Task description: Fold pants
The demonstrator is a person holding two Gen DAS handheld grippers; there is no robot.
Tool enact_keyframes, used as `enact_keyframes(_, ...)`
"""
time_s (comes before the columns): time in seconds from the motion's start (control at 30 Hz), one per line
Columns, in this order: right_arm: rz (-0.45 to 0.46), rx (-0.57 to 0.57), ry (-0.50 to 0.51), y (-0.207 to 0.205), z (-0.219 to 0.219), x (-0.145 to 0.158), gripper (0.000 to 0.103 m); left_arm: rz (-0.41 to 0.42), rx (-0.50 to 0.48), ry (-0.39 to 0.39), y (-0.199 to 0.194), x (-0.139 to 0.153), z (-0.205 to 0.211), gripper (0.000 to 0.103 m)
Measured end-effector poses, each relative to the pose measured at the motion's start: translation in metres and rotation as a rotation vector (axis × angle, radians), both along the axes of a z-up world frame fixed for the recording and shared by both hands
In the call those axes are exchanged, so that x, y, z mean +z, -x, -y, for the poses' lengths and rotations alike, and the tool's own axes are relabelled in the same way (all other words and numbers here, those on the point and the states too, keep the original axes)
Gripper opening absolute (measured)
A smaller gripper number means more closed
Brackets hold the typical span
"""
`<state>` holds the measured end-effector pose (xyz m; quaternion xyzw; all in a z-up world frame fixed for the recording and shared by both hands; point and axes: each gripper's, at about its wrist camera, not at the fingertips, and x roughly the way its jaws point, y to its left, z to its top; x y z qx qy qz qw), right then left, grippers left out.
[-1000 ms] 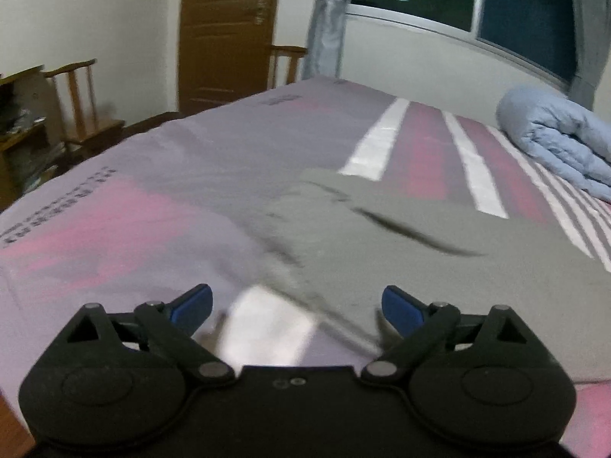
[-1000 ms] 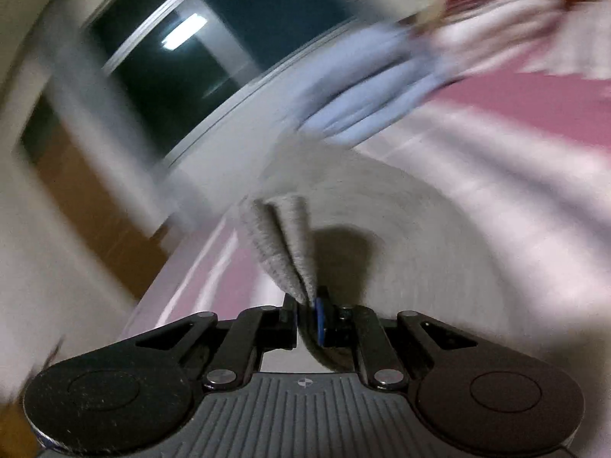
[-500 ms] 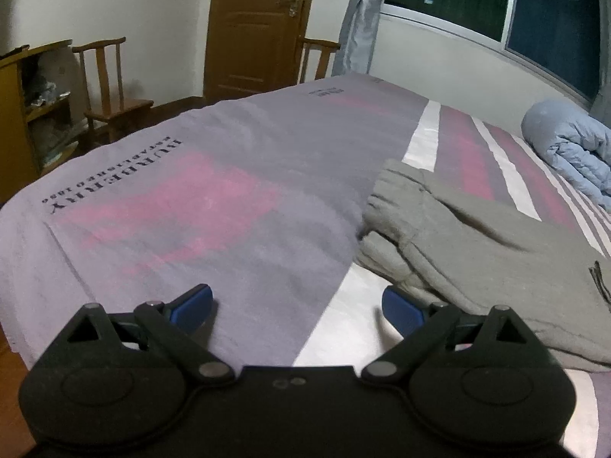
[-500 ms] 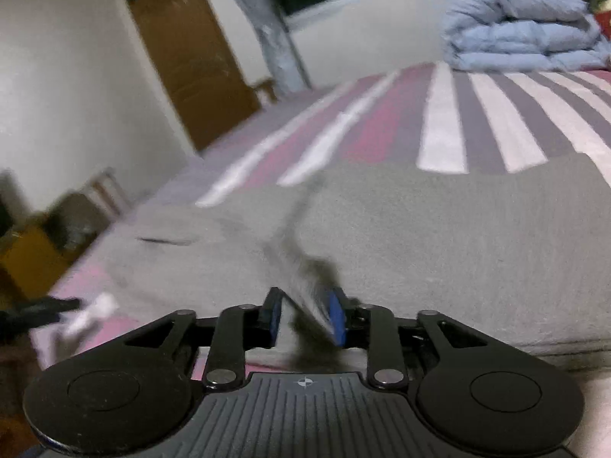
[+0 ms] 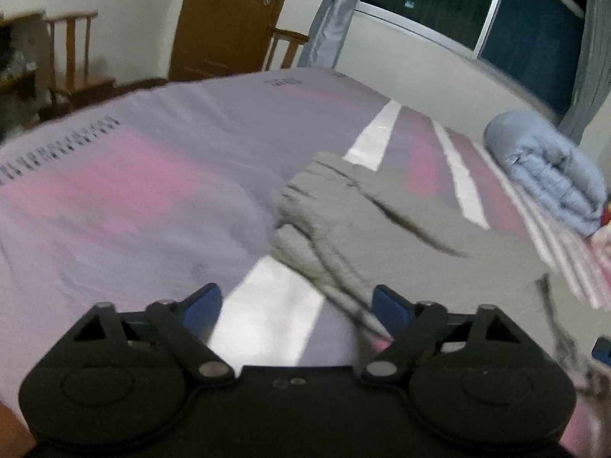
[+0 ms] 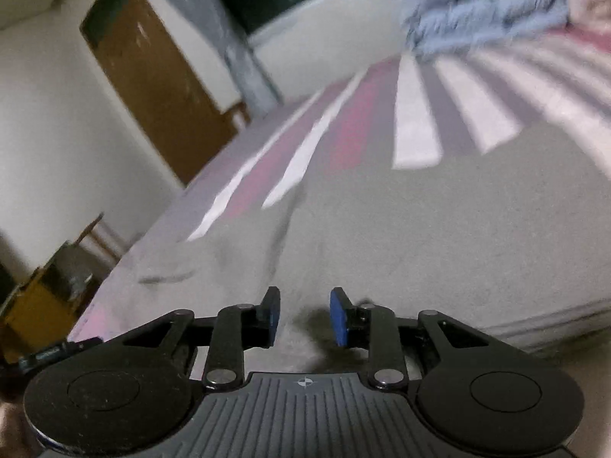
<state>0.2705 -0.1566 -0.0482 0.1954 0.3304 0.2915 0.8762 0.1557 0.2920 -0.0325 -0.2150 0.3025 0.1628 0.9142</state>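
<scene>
Grey pants [image 5: 385,229] lie folded in layers on the striped bed sheet [image 5: 152,175]. My left gripper [image 5: 296,311] is open and empty, low over the sheet, with the pants' near edge by its right finger. In the right wrist view the pants [image 6: 439,229] fill the middle. My right gripper [image 6: 305,318] is open just above the cloth and holds nothing. Both views are motion-blurred.
A folded blue quilt [image 5: 550,175] lies at the far right of the bed and also shows in the right wrist view [image 6: 485,11]. Wooden chairs [image 5: 72,72] and a brown door [image 5: 225,19] stand beyond the bed's left edge. A window [image 5: 477,4] runs behind.
My right gripper has opened and let go of the grey cloth, which now lies flat. My left gripper stayed open and swung over the bed toward the pants' edge.
</scene>
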Motion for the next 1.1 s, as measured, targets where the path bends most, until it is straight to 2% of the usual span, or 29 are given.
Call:
enact_keyframes(0.07,0.007,-0.013,-0.014,0.002,0.012,0.003,0.036,-0.003,0.001,0.053,-0.008,-0.006,-0.004,0.067)
enact_keyframes(0.13,0.018,-0.036,-0.009,0.006,0.022,0.006,0.053,-0.001,-0.007,0.085,-0.016,-0.010,-0.007,0.062)
enact_keyframes(0.17,0.030,-0.052,-0.003,0.008,0.029,0.008,0.056,0.003,-0.015,0.101,-0.020,-0.012,-0.007,0.061)
enact_keyframes(0.23,0.047,-0.088,-0.016,0.012,0.047,0.011,0.056,0.035,-0.045,0.164,-0.028,-0.016,-0.009,0.056)
enact_keyframes(0.37,0.064,-0.209,-0.028,0.018,0.086,0.016,0.056,0.091,-0.036,0.348,-0.041,-0.039,-0.022,0.054)
enact_keyframes(0.47,0.046,-0.311,-0.029,0.014,0.123,0.017,0.056,0.162,-0.017,0.425,-0.045,-0.055,-0.033,0.054)
enact_keyframes(0.53,0.035,-0.362,-0.033,0.012,0.144,0.016,0.056,0.203,-0.011,0.461,-0.046,-0.064,-0.043,0.042)
enact_keyframes(0.67,0.004,-0.426,-0.055,0.011,0.173,0.010,0.056,0.260,-0.017,0.556,-0.055,-0.081,-0.061,0.038)
enact_keyframes(0.73,-0.018,-0.455,-0.073,0.009,0.181,0.006,0.056,0.258,-0.033,0.549,-0.062,-0.082,-0.061,0.036)
enact_keyframes(0.83,-0.044,-0.487,-0.126,0.012,0.195,0.003,0.056,0.244,-0.040,0.532,-0.063,-0.078,-0.059,0.023)
enact_keyframes(1.03,-0.069,-0.533,-0.190,0.016,0.220,0.007,0.056,0.257,-0.022,0.397,-0.047,-0.057,-0.034,0.021)
enact_keyframes(1.1,-0.087,-0.533,-0.186,0.015,0.231,0.006,0.056,0.254,-0.028,0.308,-0.047,-0.037,-0.018,0.021)
